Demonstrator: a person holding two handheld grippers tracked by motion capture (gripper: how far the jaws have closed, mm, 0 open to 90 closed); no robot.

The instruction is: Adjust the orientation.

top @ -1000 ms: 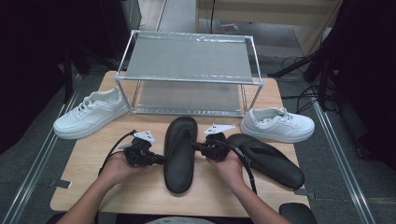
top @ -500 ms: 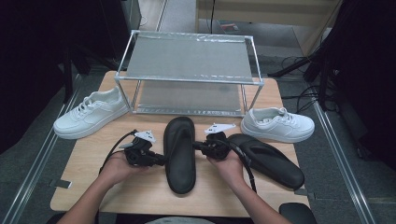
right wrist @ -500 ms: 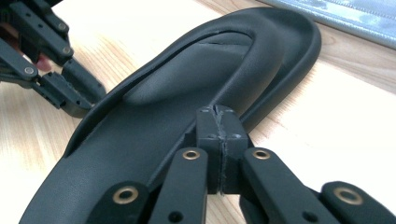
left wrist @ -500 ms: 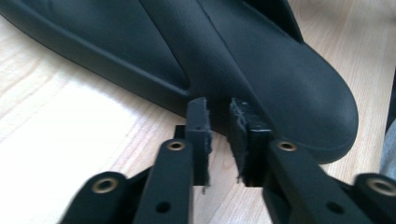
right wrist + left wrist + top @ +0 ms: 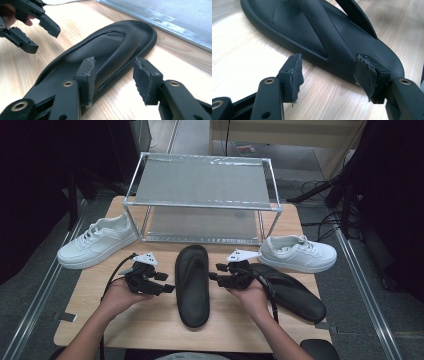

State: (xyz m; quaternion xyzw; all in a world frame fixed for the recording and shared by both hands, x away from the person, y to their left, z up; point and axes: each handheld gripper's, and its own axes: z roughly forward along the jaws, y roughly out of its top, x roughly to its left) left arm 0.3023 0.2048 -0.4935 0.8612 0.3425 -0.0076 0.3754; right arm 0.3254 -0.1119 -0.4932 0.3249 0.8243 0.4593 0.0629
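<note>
Counter [image 5: 150, 320]: light wood, carrying everything here.
Rack [image 5: 200, 200]: two metal mesh shelves at the far side of the counter.
White shoes: one [image 5: 97, 242] left of the rack, the other [image 5: 297, 254] right of it.
Black sandal [image 5: 192, 285]: flat on the counter in front of the rack, between the two grippers.
Second sandal [image 5: 292, 292]: lies by the right hand.
Left gripper [image 5: 167, 287]: fingers have just been opening; they stand wide, just off the sandal's edge, holding nothing.
Right gripper [image 5: 212, 277]: fingers have just been opening; parted beside the sandal's other edge, holding nothing.
</note>
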